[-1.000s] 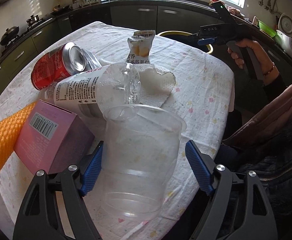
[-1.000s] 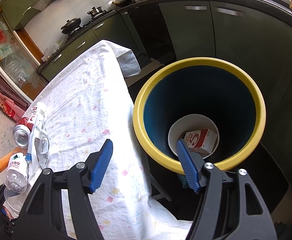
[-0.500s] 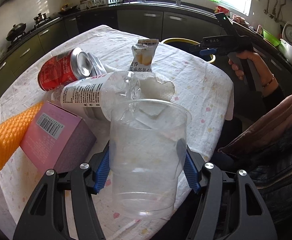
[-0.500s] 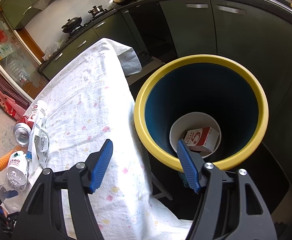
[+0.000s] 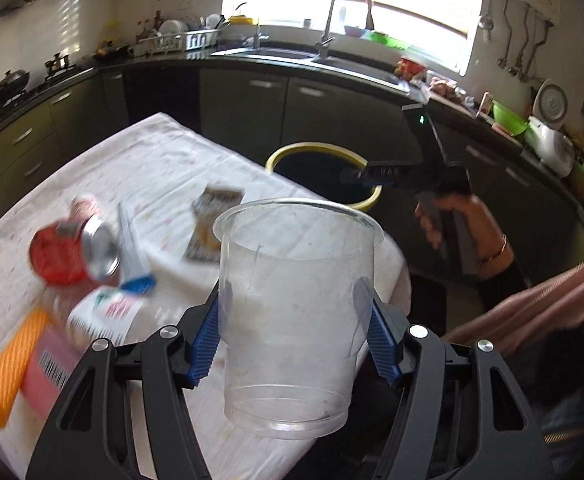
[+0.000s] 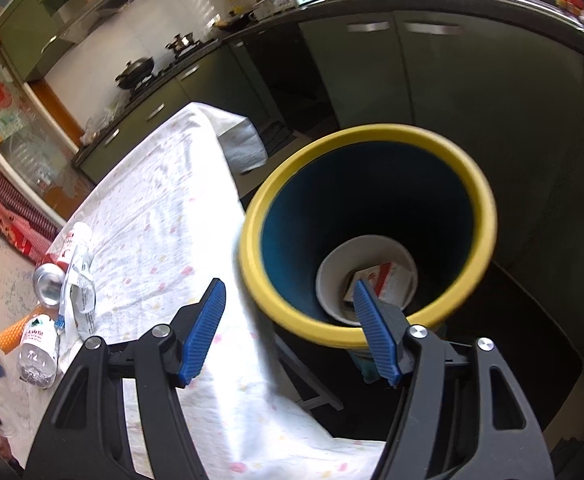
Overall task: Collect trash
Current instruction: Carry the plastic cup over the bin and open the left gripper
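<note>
My left gripper (image 5: 292, 332) is shut on a clear plastic cup (image 5: 296, 248), which stands upright between the blue pads and is lifted above the table's near edge. Behind it on the tablecloth (image 5: 163, 168) lie a red can (image 5: 67, 252), a plastic bottle (image 5: 103, 316), a snack wrapper (image 5: 211, 224), a pink box (image 5: 47, 364) and an orange sponge (image 5: 7, 364). My right gripper (image 6: 287, 308) is open and empty over the near rim of the yellow-rimmed blue bin (image 6: 372, 132). At the bin's bottom lie a white bowl (image 6: 332, 276) and a red-and-white carton (image 6: 388, 276).
The bin (image 5: 324, 150) stands on the floor just past the table's far corner. Dark kitchen cabinets and a counter with a sink (image 5: 332, 56) run behind it. A person's hand (image 5: 464, 216) holds the right gripper beside the bin, and a sleeve (image 5: 540, 304) fills the right side.
The left jaws closed on the plastic cup and lifted it off the table, so the other trash now sits lower and farther left. The right gripper shifted slightly beside the bin.
</note>
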Action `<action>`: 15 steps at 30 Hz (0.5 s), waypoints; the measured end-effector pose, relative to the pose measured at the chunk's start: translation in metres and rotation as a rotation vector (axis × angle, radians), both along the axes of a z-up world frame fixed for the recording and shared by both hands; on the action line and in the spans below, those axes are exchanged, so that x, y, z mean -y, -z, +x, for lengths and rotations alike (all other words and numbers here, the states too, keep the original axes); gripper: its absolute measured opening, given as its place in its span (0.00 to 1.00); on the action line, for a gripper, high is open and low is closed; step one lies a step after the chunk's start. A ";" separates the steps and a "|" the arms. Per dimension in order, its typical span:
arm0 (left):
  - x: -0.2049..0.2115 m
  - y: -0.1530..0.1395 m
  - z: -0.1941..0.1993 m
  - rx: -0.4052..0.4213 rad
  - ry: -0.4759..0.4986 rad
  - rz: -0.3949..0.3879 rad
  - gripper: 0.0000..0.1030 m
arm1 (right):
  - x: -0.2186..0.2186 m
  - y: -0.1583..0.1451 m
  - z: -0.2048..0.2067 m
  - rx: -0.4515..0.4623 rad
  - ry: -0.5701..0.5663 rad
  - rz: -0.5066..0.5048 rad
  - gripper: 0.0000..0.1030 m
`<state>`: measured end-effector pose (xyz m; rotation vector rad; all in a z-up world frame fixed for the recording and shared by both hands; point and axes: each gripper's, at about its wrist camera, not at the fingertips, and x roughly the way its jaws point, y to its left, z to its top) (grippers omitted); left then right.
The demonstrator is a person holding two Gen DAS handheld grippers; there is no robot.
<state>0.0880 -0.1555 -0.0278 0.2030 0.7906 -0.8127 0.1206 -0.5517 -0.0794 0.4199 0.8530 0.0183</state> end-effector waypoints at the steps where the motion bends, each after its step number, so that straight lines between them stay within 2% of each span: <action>1: 0.012 -0.004 0.008 -0.011 0.014 -0.022 0.61 | 0.005 -0.001 -0.002 0.007 0.012 -0.003 0.61; 8: 0.104 -0.002 0.075 -0.114 0.022 -0.105 0.61 | 0.048 -0.002 -0.026 0.046 0.111 0.003 0.62; 15: 0.210 0.045 0.140 -0.230 -0.006 -0.058 0.61 | 0.090 0.005 -0.048 0.056 0.195 0.023 0.63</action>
